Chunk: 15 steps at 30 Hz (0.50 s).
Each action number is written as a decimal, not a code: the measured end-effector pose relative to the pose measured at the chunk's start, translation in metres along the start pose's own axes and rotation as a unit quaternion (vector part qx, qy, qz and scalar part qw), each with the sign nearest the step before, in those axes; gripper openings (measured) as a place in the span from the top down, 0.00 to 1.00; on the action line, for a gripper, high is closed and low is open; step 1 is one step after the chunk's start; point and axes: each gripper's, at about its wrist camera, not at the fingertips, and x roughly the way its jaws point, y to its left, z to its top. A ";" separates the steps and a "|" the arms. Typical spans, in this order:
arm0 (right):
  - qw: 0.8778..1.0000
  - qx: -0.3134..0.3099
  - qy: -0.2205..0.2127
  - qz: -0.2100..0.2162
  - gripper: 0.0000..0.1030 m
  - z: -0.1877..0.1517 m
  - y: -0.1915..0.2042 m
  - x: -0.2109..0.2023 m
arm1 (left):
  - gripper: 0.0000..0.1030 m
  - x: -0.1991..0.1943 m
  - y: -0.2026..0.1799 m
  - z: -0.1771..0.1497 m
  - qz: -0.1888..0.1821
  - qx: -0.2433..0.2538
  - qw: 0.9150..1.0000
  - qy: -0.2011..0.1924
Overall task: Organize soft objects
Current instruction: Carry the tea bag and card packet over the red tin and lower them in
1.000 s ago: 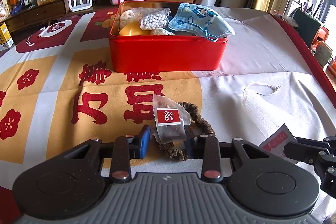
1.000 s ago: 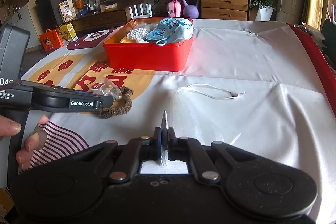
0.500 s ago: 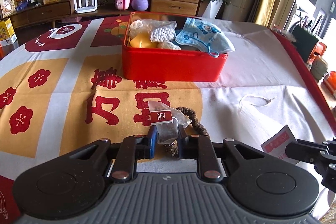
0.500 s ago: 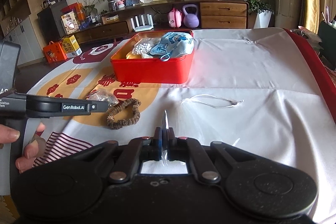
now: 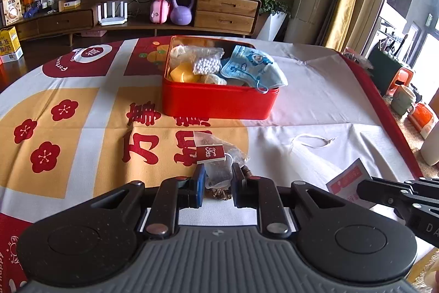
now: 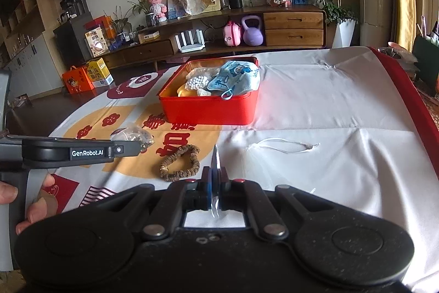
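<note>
Lifted clear of the cloth since a second ago, the tea bag pouch (image 5: 219, 164) now hangs pinched in my left gripper (image 5: 218, 184), and the brown beaded bracelet (image 6: 179, 162) it was lying on sits exposed near the table's front edge. My right gripper (image 6: 215, 184) is pressed together on a thin white-and-red sachet (image 5: 347, 181), seen edge-on between its fingers, as it was before. Past the bracelet a loose white elastic loop (image 6: 282, 146) lies on the white half of the cloth, apart from everything else. Further back, toward the table's middle, the red tin (image 5: 219, 100) holds a blue face mask (image 5: 252, 67), a bag of white beads and other soft bits. My worry: I hold only the pouch's lower part, and slick film could slide out on the way. The tin is also full, so the mask overhanging its rim could get knocked off.
</note>
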 end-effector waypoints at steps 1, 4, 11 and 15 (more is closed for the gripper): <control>1.000 0.000 -0.002 0.001 0.97 0.002 0.001 -0.002 | 0.81 -0.004 -0.001 0.001 0.000 0.002 1.000 -0.002; 1.000 -0.003 -0.008 0.004 0.97 0.010 0.005 -0.009 | 0.81 -0.013 -0.005 0.006 -0.002 0.007 1.000 -0.007; 0.999 -0.010 -0.025 0.022 0.97 0.043 0.009 -0.016 | 0.81 -0.031 -0.011 0.028 -0.007 0.022 0.999 -0.024; 0.999 -0.014 -0.034 0.030 0.97 0.067 0.012 -0.014 | 0.81 -0.035 -0.014 0.044 -0.002 0.037 0.999 -0.038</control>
